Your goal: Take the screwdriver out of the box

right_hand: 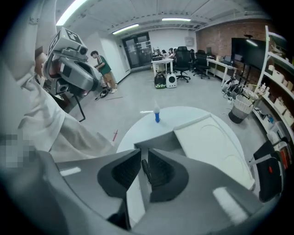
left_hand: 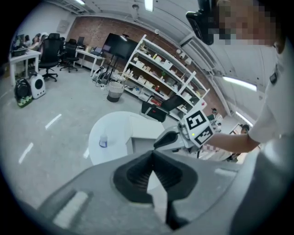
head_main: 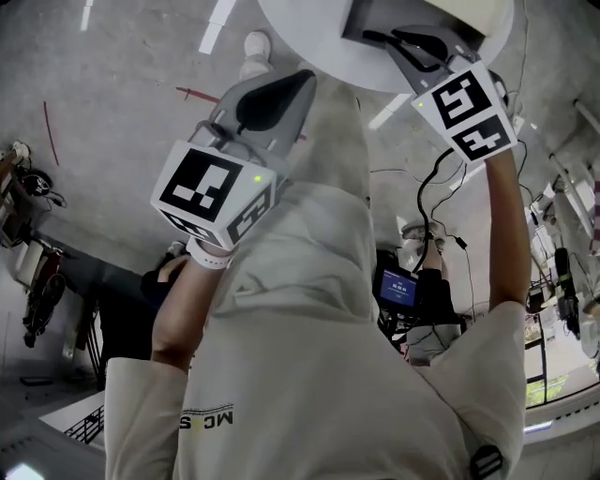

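A grey box point(right_hand: 158, 143) stands open on a round white table point(right_hand: 138, 126), its white lid point(right_hand: 211, 142) laid back to the right. My right gripper point(right_hand: 143, 158) hangs over the box; its jaws stand a narrow gap apart with a slim dark screwdriver point(right_hand: 144, 169) pinched between them. In the head view the right gripper point(head_main: 375, 39) reaches over the box point(head_main: 375, 19) at the table's edge. My left gripper point(left_hand: 153, 155) is held up beside it, clear of the table, jaws touching at the tips with nothing in them. The left gripper point(head_main: 300, 84) sits lower in the head view.
A small blue-based bottle point(right_hand: 157, 114) stands on the table's far side, also seen from the left gripper view as bottle point(left_hand: 103, 141). Shelving point(left_hand: 165, 69), desks and office chairs point(right_hand: 188, 57) ring the open grey floor. A person in a pale hooded top point(head_main: 309, 309) fills the head view.
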### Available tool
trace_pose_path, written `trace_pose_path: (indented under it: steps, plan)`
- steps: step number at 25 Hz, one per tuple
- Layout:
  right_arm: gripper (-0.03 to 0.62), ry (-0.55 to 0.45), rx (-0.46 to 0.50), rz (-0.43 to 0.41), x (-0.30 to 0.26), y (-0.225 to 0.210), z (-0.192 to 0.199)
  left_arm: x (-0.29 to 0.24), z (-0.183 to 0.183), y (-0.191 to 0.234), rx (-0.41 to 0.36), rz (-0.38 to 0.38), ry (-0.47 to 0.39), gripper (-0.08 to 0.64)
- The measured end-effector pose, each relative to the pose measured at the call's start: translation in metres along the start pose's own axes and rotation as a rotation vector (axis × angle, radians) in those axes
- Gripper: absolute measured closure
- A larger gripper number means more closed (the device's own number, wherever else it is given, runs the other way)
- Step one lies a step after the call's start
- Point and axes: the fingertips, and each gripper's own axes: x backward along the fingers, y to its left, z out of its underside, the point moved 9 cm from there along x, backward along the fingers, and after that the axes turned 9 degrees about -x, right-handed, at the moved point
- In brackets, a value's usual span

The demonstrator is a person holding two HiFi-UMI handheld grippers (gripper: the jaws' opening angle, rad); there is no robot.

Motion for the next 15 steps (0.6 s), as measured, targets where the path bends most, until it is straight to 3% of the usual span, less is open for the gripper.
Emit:
trace_pose_path:
  steps: [6, 15]
  plan:
    - [0.545, 0.098, 0.073, -0.082, -0.033, -0.008, 0.0, 0.007, 0.006, 0.024, 0.041, -0.05, -0.003, 0.56]
    - [0.544, 0.169, 0.107, -0.126, -0.06, -0.018, -0.003, -0.004, 0.005, 0.038, 0.02, -0.08, 0.017, 0.56]
